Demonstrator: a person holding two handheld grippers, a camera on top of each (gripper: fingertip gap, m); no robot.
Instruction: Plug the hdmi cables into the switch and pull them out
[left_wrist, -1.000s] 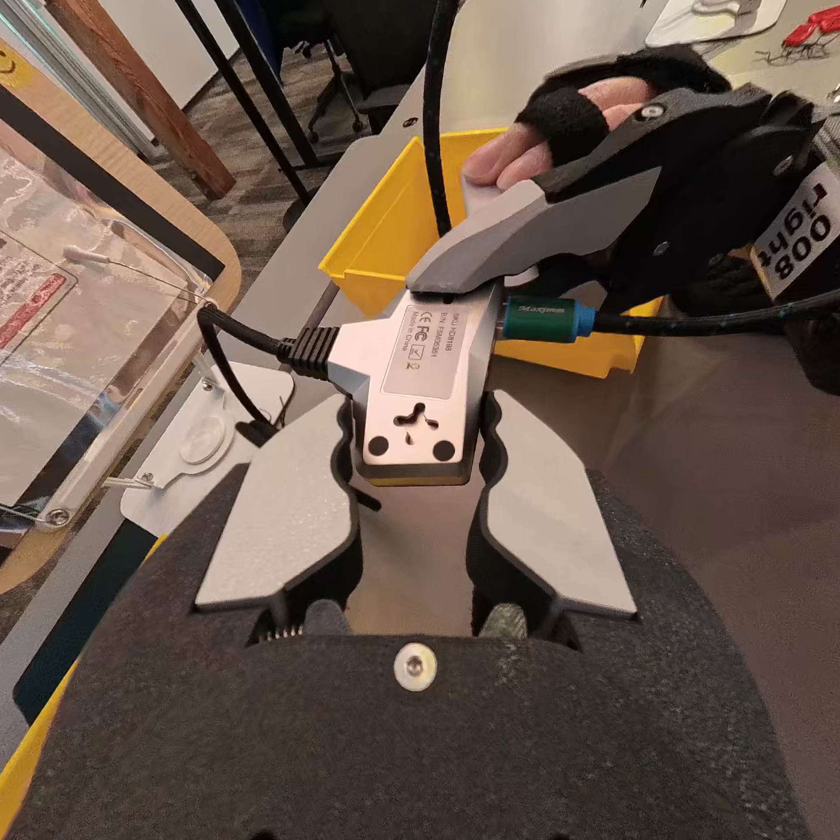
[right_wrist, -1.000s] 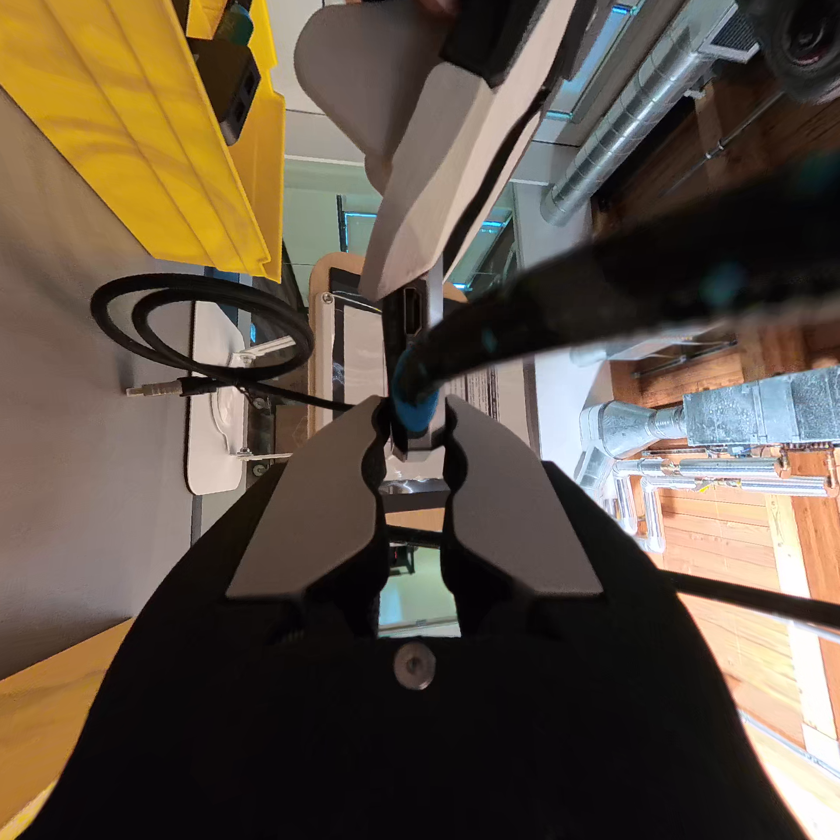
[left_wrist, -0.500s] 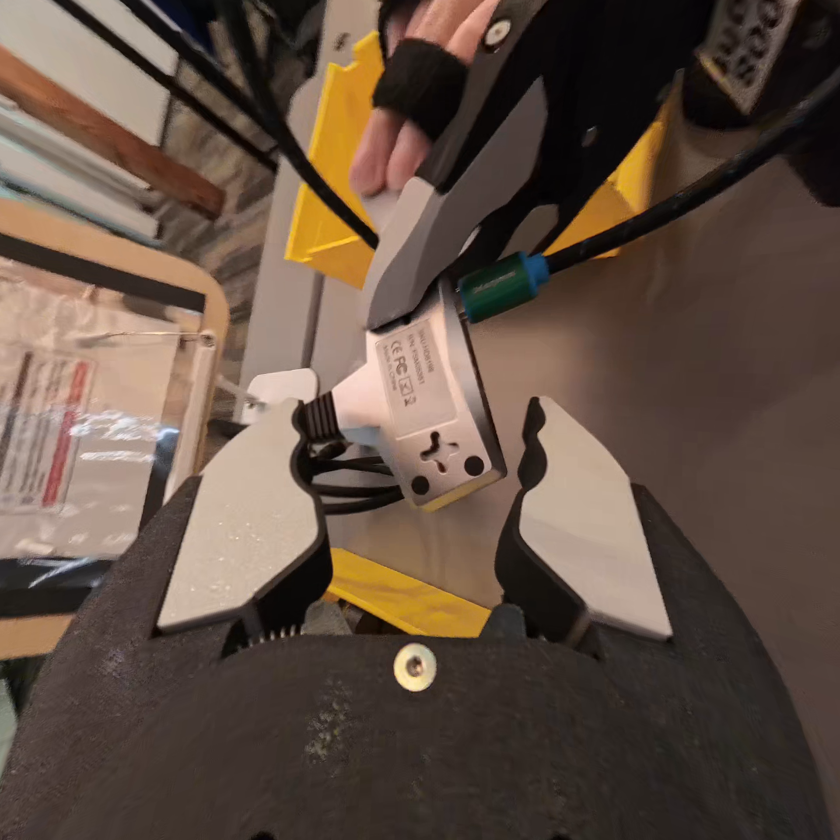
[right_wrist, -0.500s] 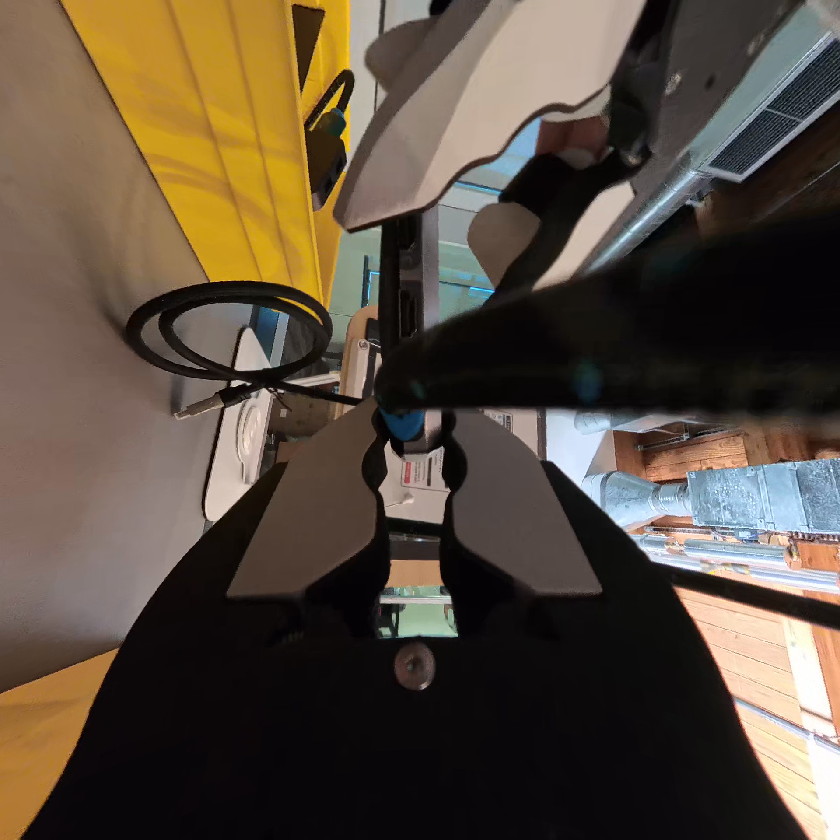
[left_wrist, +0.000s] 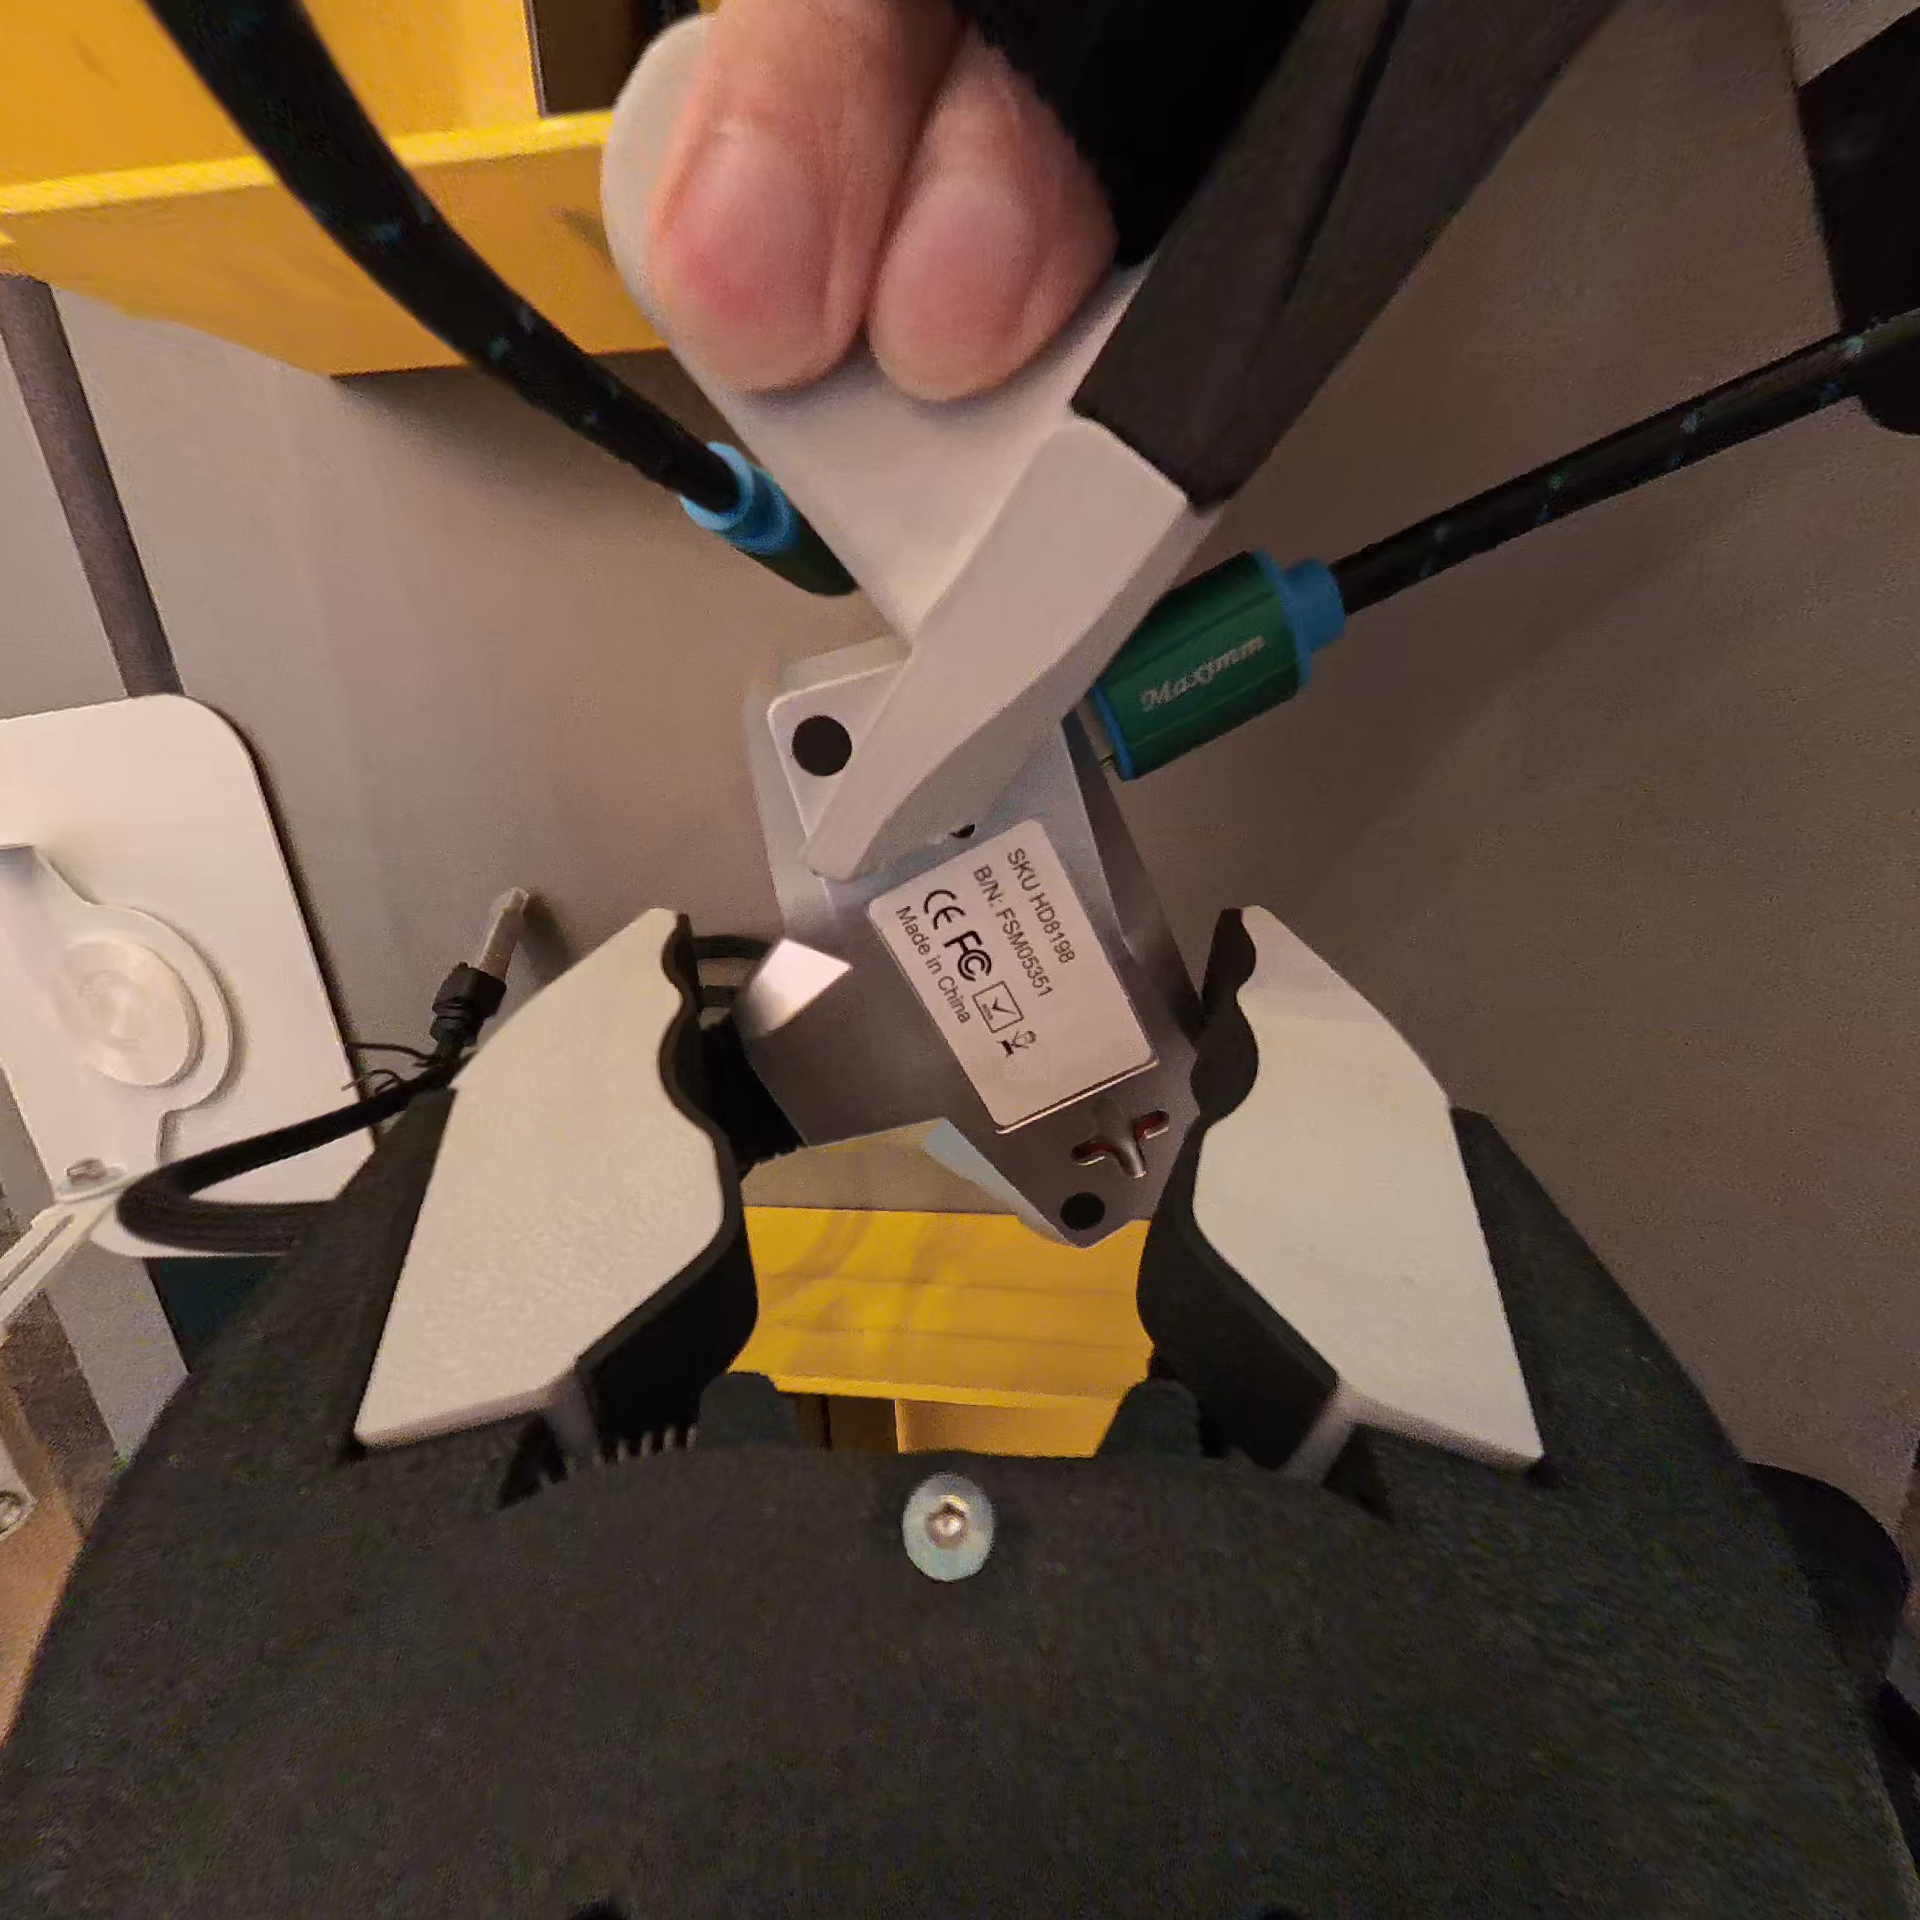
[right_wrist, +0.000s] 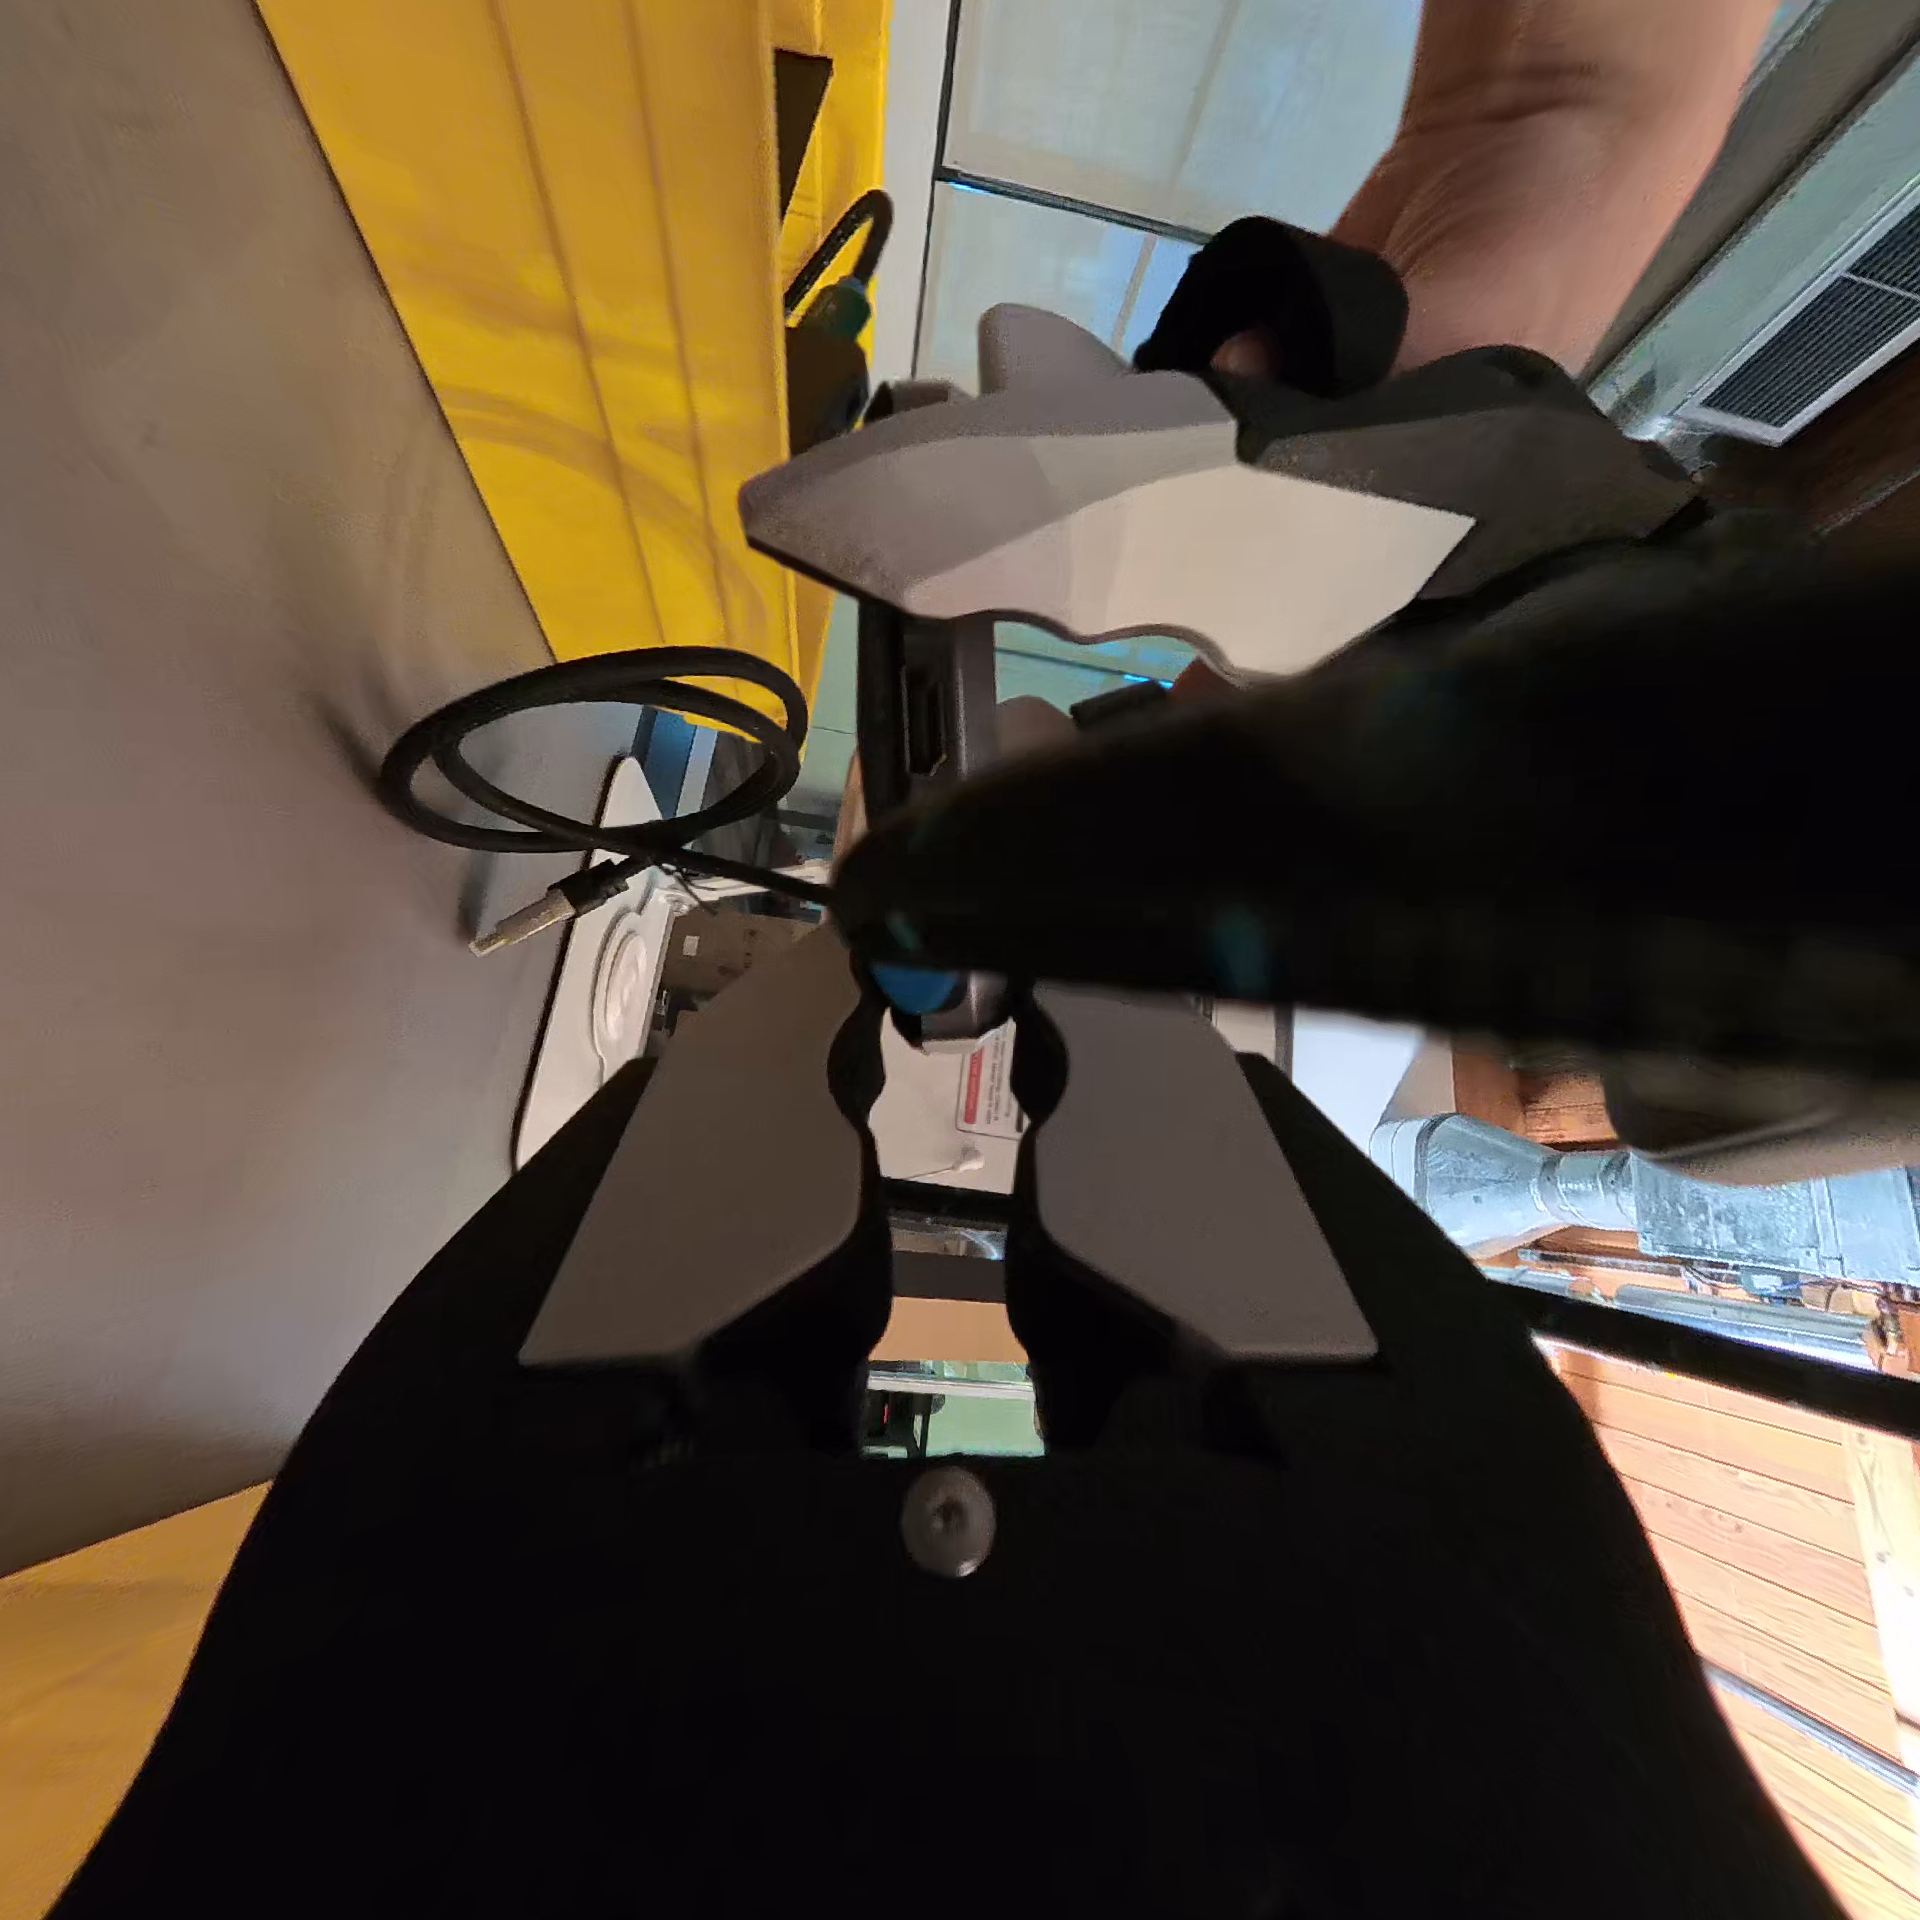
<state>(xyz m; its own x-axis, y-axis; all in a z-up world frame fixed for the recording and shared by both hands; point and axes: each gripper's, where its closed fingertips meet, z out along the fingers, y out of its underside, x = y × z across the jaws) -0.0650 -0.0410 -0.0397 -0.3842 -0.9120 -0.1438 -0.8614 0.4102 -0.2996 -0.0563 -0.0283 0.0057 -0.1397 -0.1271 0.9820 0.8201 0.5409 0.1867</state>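
While the left gripper (left_wrist: 940, 1049) is spreading its jaws loosely around the silver switch (left_wrist: 966, 997) at frame centre, the right gripper (right_wrist: 948, 1023) is clamping its jaws on a blue-collared cable plug (right_wrist: 914, 982). A green plug (left_wrist: 1195, 675) is sitting in the switch, so unplugging looks unfinished. Beyond, grey counter (left_wrist: 1558, 935) and yellow bins (left_wrist: 260, 239) are showing.

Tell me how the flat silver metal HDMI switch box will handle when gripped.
Likely rigid: the flat silver metal switch box has sharp-edged faces. Its smooth sides may slip or pivot; it sits skewed inside the open left hand-held gripper. The black braided cable with the green plug will probably tug it sideways.
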